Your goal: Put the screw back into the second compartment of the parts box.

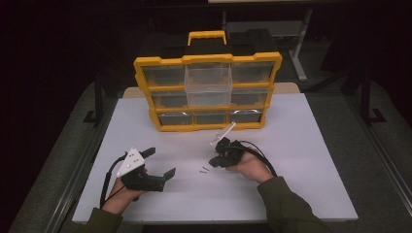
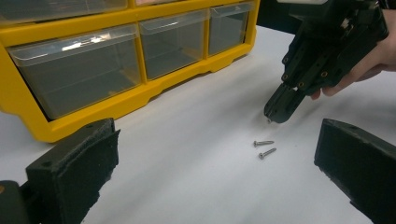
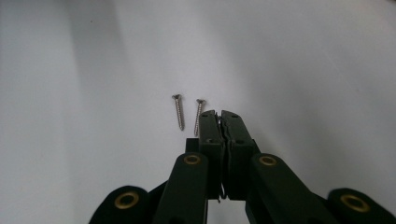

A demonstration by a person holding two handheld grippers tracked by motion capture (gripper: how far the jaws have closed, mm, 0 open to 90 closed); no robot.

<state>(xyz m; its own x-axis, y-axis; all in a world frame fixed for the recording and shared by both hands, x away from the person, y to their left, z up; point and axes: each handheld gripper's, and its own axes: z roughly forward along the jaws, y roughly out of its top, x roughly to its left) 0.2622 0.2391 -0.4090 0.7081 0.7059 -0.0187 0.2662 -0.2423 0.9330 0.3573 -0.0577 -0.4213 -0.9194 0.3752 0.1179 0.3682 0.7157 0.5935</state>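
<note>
Two small silver screws (image 1: 204,169) lie side by side on the white table (image 1: 291,145), seen close in the left gripper view (image 2: 264,143) and the right gripper view (image 3: 178,112). My right gripper (image 1: 212,162) points down beside them with its jaws pressed together (image 3: 222,114). A tiny silver bit pokes out under its tip (image 2: 275,114), so it looks shut on a third screw. My left gripper (image 1: 159,162) rests at the near left, its jaws wide apart with nothing between them (image 2: 217,140), facing the screws.
A yellow drawer organiser (image 1: 209,58) with clear bins stands at the back of the table, its lower drawers (image 2: 79,70) near my left gripper. One clear middle drawer (image 1: 209,87) sticks out forward. Bare white tabletop surrounds the screws.
</note>
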